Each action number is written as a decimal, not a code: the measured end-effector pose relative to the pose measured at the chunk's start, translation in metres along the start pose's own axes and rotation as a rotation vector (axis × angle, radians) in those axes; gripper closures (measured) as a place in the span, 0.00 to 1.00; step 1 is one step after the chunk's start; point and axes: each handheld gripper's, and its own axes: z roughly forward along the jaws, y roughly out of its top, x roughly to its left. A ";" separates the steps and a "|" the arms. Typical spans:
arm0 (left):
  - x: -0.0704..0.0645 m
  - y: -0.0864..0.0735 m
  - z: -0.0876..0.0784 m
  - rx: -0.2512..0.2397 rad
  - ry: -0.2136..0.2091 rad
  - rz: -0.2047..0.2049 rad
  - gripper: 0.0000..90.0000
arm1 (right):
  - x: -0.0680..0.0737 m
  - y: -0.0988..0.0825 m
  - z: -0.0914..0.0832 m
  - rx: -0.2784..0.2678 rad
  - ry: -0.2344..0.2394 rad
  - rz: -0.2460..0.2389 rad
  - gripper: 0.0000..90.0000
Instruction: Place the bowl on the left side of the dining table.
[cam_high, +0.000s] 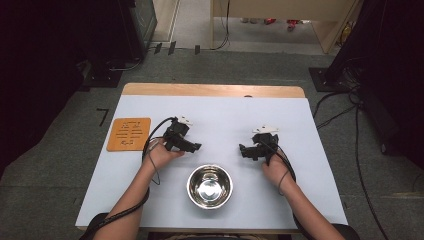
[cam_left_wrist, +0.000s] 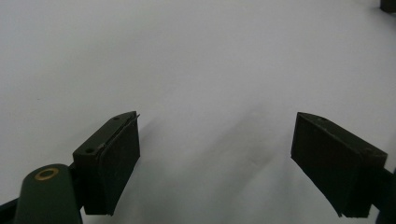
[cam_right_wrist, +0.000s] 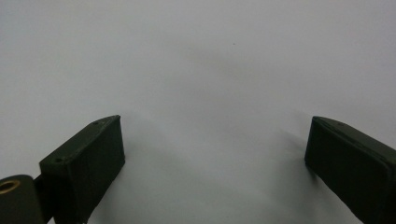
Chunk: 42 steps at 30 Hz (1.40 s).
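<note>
A shiny steel bowl (cam_high: 210, 186) stands empty near the table's front edge, between the person's two forearms. My left gripper (cam_high: 195, 147) rests on the white table top just up and left of the bowl, with its tips toward the middle. In the left gripper view its jaws (cam_left_wrist: 215, 158) stand wide apart over bare white surface, nothing between them. My right gripper (cam_high: 243, 150) lies up and right of the bowl and faces the left one. Its own view shows the right gripper (cam_right_wrist: 215, 163) open too, with bare table between the pads.
An orange-brown square board (cam_high: 128, 133) with pale markings lies flat at the table's left side. The white table top (cam_high: 225, 112) has a wooden strip along its far edge. Cables trail across the floor at the right, and dark equipment stands on both sides.
</note>
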 end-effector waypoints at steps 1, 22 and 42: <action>0.000 0.000 -0.001 0.002 -0.005 0.000 0.18 | 0.000 0.000 0.000 0.000 0.000 -0.001 0.05; -0.009 0.002 -0.017 -0.008 -0.017 0.021 0.25 | 0.000 0.000 0.000 0.001 0.000 -0.001 0.05; -0.019 0.003 -0.029 -0.006 -0.028 0.059 0.29 | -0.001 0.000 0.000 0.003 0.004 0.000 0.05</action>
